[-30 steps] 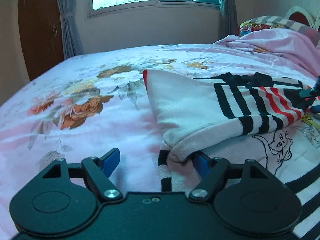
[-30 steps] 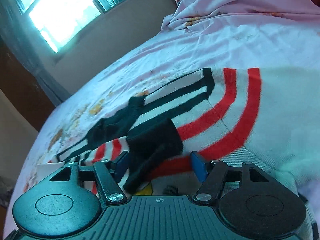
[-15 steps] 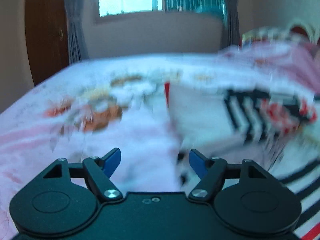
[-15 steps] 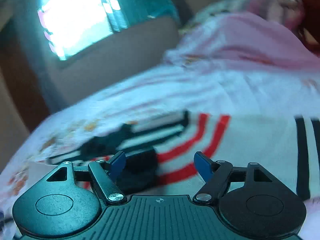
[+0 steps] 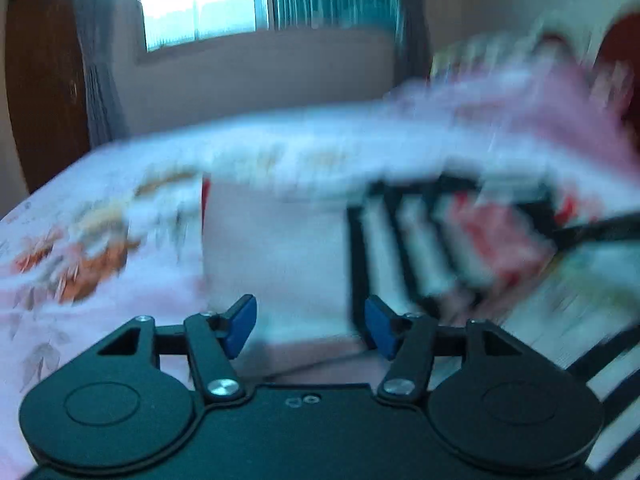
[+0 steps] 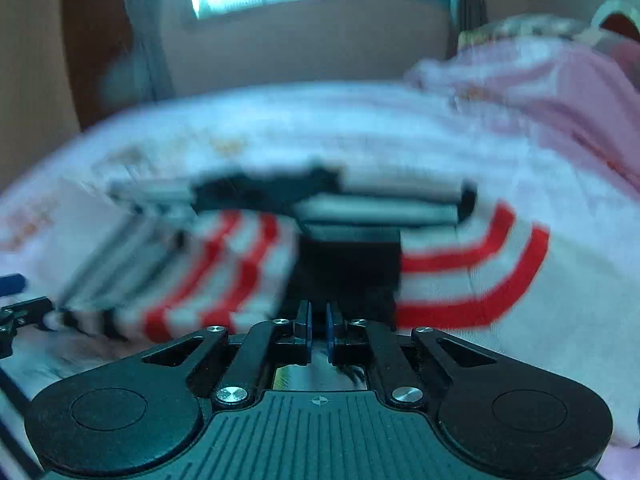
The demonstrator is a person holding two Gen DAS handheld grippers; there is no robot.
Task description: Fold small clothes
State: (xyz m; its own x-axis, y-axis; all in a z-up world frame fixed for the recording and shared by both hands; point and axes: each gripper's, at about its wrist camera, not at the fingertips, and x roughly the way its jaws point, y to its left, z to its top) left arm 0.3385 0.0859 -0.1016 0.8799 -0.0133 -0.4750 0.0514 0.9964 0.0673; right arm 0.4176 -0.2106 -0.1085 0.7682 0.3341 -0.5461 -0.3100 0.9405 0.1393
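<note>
Left wrist view: the picture is blurred by motion. The left gripper (image 5: 310, 326) has its blue pads (image 5: 240, 322) about half apart, and the jaws are closing. The white edge of the sweater (image 5: 276, 256) lies between the pads, but they do not press on it. The sweater spreads ahead of the gripper and to its right on the bed (image 5: 80, 240), which has a pink flowered sheet. Its black stripes and red stripes run ahead and to the right of the right pad. A thin dark bar crosses the far right edge of the view; what it is cannot be told. Beyond the bed stand a wall, a window (image 5: 200, 0) with grey curtains, and a brown door (image 5: 40, 80) at far left.

Right wrist view: also blurred. The right gripper (image 6: 318, 330) has its pads almost together, with only a thin slit between them. The black cuff (image 6: 348, 264) of the sweater (image 6: 520, 340) sits right at the tips, but blur hides whether cloth is pinched. Red stripes curve to both sides of the cuff. Part of the left gripper (image 6: 16, 300) shows at the far left edge. A pink blanket (image 6: 560, 92) is heaped ahead to the right.
</note>
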